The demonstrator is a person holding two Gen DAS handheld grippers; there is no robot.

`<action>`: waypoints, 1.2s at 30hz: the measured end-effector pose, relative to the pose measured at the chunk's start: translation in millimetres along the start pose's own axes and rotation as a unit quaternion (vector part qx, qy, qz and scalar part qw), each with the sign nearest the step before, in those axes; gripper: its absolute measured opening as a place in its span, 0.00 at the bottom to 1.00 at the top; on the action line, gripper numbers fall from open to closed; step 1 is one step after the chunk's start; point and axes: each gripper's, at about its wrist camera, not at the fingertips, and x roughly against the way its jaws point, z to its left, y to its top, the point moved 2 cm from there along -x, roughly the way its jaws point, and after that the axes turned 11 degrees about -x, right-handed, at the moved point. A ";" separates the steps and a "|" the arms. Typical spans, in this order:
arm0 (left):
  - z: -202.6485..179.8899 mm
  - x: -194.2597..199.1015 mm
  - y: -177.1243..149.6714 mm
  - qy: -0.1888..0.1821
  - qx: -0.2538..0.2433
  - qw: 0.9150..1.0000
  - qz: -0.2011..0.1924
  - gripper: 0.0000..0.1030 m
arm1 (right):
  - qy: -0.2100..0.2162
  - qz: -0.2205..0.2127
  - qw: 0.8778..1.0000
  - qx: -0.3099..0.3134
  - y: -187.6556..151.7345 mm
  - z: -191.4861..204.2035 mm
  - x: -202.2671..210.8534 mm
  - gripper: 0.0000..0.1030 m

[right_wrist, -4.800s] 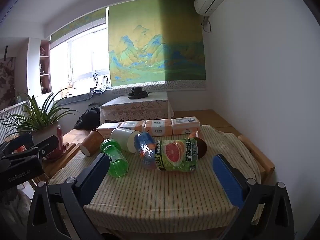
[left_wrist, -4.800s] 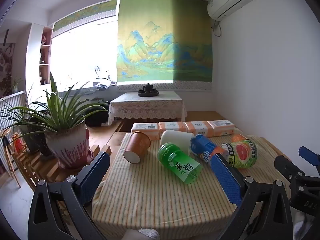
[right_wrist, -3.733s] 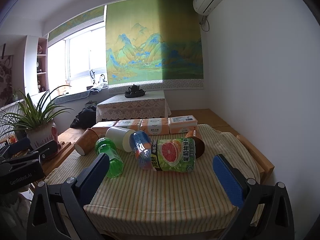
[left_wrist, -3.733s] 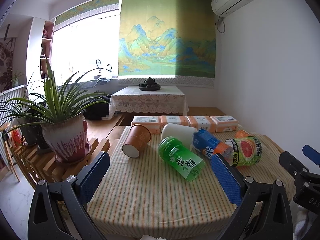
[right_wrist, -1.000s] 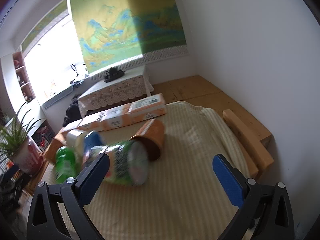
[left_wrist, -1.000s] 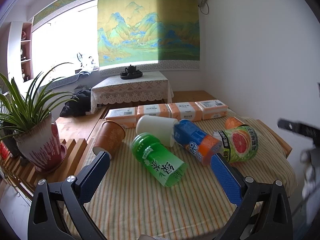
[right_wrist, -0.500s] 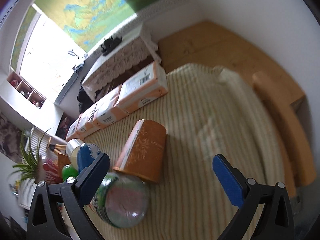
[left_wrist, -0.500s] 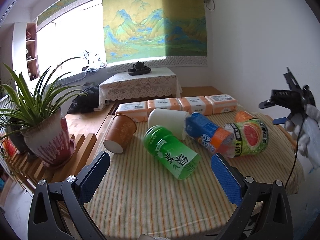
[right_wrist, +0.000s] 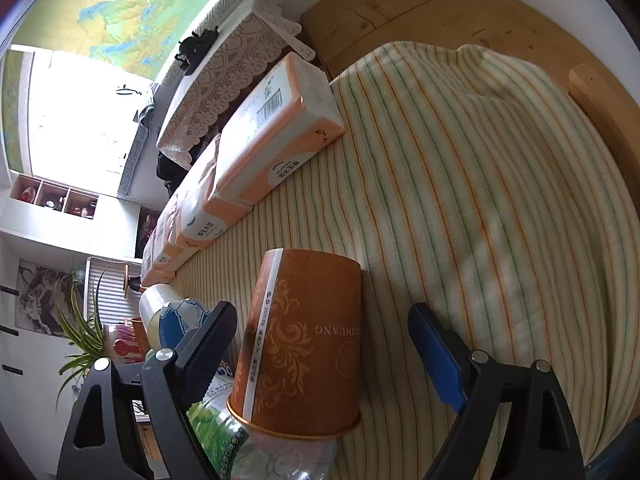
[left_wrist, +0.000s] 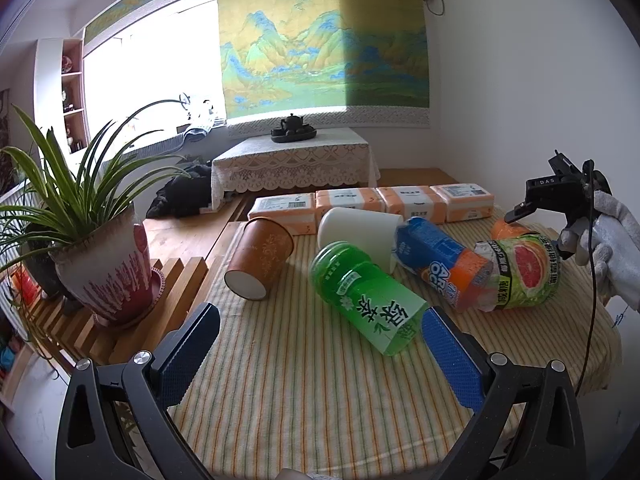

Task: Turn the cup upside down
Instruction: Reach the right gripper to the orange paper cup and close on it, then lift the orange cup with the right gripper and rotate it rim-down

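The right gripper [right_wrist: 322, 340] is spread wide around an orange-brown paper cup [right_wrist: 304, 344] lying on its side on the striped tablecloth [right_wrist: 480, 184]; neither blue pad touches the cup wall. The cup carries a pale scroll pattern, a white vertical strip of tiny print too small to read, and lettering that shows upside down as "…ZHUANG". Its rim rests against the clear end of a plastic bottle [right_wrist: 256, 456] at the bottom edge of the right wrist view. Beyond the cup a row of orange-and-white tissue packs [right_wrist: 276, 128] runs along the table's far side, the nearest with a barcode label.

From the left wrist view the left gripper [left_wrist: 320, 352] hangs open over the near side of the cloth, holding nothing. Ahead of it lie a green tea bottle [left_wrist: 368, 296] with white Chinese characters, a blue-and-orange bottle [left_wrist: 440, 264] with partly legible white letters, a grapefruit-label bottle [left_wrist: 524, 272], a white cup [left_wrist: 356, 232] and a second brown paper cup [left_wrist: 260, 256] near the left edge, all on their sides. A white-gloved hand [left_wrist: 608, 240] grips the right gripper's handle, marked "DAS", above the orange cup at the far right. A potted spider plant [left_wrist: 92, 240] stands on a slatted bench to the left
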 end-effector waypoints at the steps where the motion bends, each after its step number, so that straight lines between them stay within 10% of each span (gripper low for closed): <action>1: 0.1 -0.6 0.1 0.000 0.001 1.000 0.000 0.99 | 0.002 0.003 1.000 -0.001 0.9 0.2 -0.2 0.79; 8: 0.7 -2.1 -0.1 0.001 0.002 1.000 0.000 0.99 | 0.027 0.035 0.999 -0.018 2.4 -0.9 -4.0 0.54; 23: 9.6 6.5 -3.0 0.000 0.007 1.000 0.000 0.99 | 0.060 -0.056 0.996 -0.027 4.2 0.0 76.8 0.54; 36: 35.0 12.3 -0.6 -0.046 0.041 0.998 0.027 0.99 | 0.077 -0.019 0.989 0.125 -122.6 54.3 119.5 0.54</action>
